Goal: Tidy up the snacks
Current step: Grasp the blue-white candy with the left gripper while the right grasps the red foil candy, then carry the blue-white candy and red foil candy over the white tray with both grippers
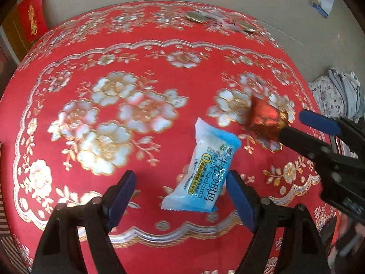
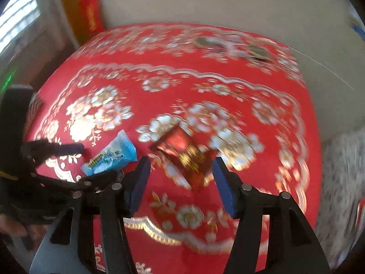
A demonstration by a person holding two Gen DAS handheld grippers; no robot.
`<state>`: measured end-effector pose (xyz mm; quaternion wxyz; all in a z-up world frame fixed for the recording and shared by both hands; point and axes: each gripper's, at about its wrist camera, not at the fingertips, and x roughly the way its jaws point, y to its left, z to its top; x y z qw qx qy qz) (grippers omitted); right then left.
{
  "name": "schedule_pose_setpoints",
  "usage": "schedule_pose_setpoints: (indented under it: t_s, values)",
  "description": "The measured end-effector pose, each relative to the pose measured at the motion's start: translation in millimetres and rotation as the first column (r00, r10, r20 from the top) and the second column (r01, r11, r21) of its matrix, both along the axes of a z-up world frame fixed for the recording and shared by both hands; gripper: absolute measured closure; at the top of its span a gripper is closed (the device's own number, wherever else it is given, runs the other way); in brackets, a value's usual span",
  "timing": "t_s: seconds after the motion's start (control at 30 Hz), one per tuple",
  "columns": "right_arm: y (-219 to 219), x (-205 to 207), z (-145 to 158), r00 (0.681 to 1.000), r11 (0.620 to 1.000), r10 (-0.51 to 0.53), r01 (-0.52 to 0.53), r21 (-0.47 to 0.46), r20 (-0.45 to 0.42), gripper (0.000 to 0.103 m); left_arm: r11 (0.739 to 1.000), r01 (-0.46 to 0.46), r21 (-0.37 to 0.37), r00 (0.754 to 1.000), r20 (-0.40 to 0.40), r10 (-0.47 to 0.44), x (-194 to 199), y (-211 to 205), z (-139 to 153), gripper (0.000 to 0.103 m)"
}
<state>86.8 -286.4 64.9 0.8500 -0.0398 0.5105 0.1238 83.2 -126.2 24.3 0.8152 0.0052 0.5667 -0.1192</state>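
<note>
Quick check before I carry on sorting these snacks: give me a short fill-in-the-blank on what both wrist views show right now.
1. The blue and white snack packet lies on a tablecloth whose ground colour is ____.
2. The jaws of the left gripper stand ____, with the blue and white snack packet between them, untouched.
3. The right gripper points at a shiny ____ snack packet.

Missing words: red; open; red

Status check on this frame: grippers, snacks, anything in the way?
Left gripper open over blue packet. Right gripper open, red packet loose between fingers. Nothing blocking.
</note>
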Motion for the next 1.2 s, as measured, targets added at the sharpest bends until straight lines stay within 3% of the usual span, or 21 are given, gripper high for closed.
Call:
schedule_pose_setpoints:
  t_s: [0.2,0.43,0.47,0.5,0.57,0.6,0.63,0.9,1.2]
  values:
    - [12.6,24.7,-19.2,0.987,0.976,0.155,-0.160,-0.150,-0.047,0.046,0.997,0.064,0.043,0.998,0.013,-0.065,9.4,-2.3,-0.8,0.020]
    - [20.0,32.8,-30.9,0.976,0.966,0.198,-0.211,-0.152,-0.095,0.047,0.986,0.142,0.091,0.989,0.021,-0.145,11.4,-16.0,-6.1,0.020]
    - [21.8,33.0,-33.8,0.977,0.966,0.185,-0.200,-0.164,-0.101,0.056,0.985,0.143,0.092,0.989,0.027,-0.146,11.3,-15.7,-6.2,0.021]
    - [21.0,32.7,-34.9,0.981,0.973,0.164,-0.178,-0.145,-0.102,0.068,0.985,0.142,0.099,0.989,0.038,-0.146,11.0,-15.0,-6.2,0.025]
    - [18.2,29.3,-34.7,0.988,0.987,0.112,-0.124,-0.107,-0.107,0.067,0.984,0.135,0.117,0.986,0.077,-0.145,9.5,-12.8,-3.8,0.058]
    - [18.3,25.1,-34.3,0.990,0.989,0.095,-0.106,-0.104,-0.107,0.067,0.983,0.139,0.120,0.985,0.083,-0.150,9.3,-12.2,-2.4,0.069]
    - [19.5,20.2,-33.8,0.991,0.990,0.086,-0.097,-0.104,-0.106,0.068,0.983,0.149,0.111,0.985,0.074,-0.158,8.7,-10.4,-1.5,0.072]
    - [33.0,-31.2,-14.3,0.998,0.999,0.034,-0.035,-0.021,-0.060,0.068,0.991,0.119,0.064,0.988,0.089,-0.125,-14.4,19.6,7.5,0.072]
    - [102.8,-65.9,-0.6,0.993,0.992,0.118,-0.117,0.049,-0.009,0.067,0.997,0.006,0.074,0.983,0.185,-0.020,-56.1,92.5,35.8,0.072]
